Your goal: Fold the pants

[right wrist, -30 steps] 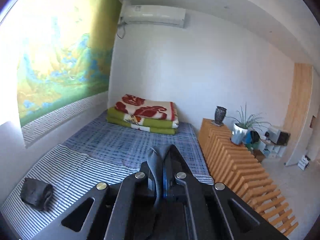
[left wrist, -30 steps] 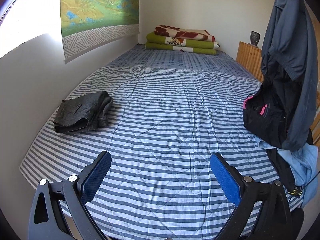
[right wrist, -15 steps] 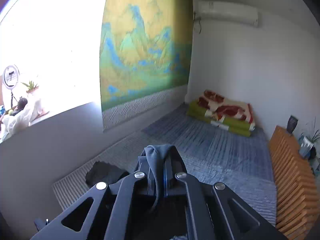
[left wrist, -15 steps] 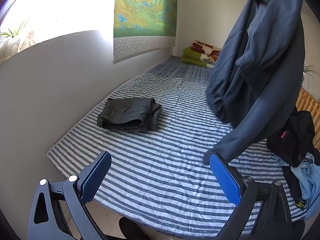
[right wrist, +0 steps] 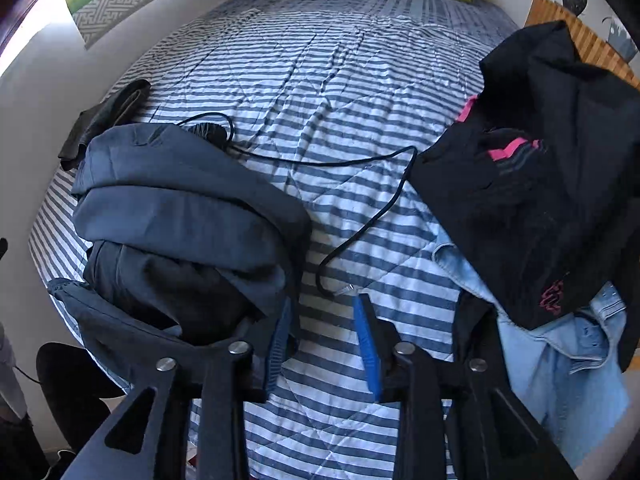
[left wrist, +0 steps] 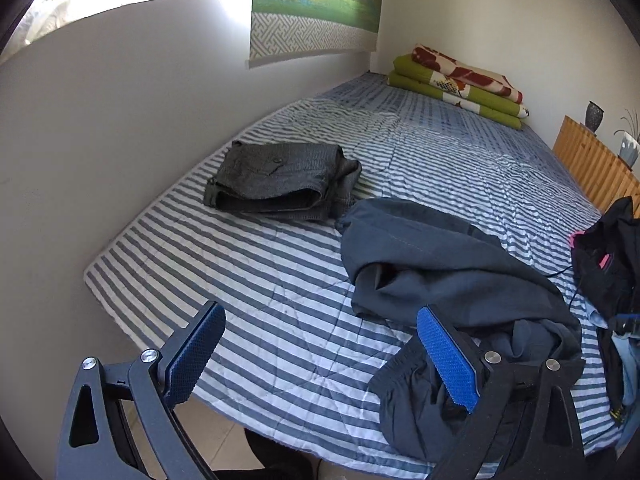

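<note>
Pants point(left wrist: 448, 272) dumped in a crumpled heap on the striped bed point(left wrist: 280, 280), at five o'clock from grey folded pair point(left wrist: 280, 180). Nothing folded on this heap yet. Left gripper point(left wrist: 320, 356) wide, empty. Right gripper point(right wrist: 324, 344) opening, nothing between the pads, heap at ten o'clock.

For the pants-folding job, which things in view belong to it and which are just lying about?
Belongs to the job:
- blue-grey pants, crumpled on the striped bed
- folded dark pants, apparently done
- black and denim clothes pile, possibly next
- right gripper, jaws opening, nothing between them
- left gripper, open

Lying about:
- black cable
- folded blankets
- wall scroll
- vase
</note>
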The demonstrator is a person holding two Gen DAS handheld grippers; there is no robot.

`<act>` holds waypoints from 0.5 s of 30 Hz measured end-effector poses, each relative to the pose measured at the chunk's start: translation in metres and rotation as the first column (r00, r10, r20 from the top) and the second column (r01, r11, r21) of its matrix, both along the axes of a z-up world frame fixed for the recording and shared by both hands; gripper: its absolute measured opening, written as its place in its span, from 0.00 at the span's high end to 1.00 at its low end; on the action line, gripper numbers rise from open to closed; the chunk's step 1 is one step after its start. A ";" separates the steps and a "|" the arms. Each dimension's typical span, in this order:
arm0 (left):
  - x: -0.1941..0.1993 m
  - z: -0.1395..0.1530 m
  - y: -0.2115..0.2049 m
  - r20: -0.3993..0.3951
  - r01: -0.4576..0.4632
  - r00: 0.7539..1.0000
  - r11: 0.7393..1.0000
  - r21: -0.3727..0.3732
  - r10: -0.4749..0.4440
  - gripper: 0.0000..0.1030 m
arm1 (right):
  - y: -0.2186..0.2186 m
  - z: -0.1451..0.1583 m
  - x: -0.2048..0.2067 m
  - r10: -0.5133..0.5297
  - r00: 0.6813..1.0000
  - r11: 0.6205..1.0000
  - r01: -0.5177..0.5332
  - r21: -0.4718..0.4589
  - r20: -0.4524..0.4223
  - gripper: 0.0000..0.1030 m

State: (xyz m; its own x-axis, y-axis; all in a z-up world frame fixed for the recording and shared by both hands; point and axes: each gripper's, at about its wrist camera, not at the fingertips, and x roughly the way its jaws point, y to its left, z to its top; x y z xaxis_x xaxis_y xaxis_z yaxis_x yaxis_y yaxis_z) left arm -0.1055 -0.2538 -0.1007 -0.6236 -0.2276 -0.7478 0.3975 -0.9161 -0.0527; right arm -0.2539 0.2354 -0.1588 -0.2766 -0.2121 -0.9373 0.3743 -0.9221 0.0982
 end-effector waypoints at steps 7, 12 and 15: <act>-0.071 -0.056 -0.020 0.112 0.019 0.993 0.985 0.171 -0.039 0.05 | -0.045 -0.057 0.006 0.020 0.991 0.992 -0.004 -0.127 0.132 0.44; -0.116 -0.094 -0.022 0.215 -0.027 0.976 0.982 0.187 -0.015 0.31 | -0.084 -0.074 0.013 0.074 0.990 0.992 -0.061 -0.111 0.116 0.79; -0.131 -0.110 -0.020 0.278 -0.036 0.960 0.984 0.175 -0.015 0.78 | -0.083 -0.060 0.014 0.076 0.995 0.993 -0.068 -0.101 0.069 0.99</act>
State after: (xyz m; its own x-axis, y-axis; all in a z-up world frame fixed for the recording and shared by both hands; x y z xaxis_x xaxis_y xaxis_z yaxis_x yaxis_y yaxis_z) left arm -0.2369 -0.2737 -0.2108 -0.3844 -0.0816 -0.9196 0.4290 -0.8978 -0.0997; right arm -0.2401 0.1520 -0.2190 -0.1892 -0.3212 -0.9279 0.4280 -0.8775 0.2165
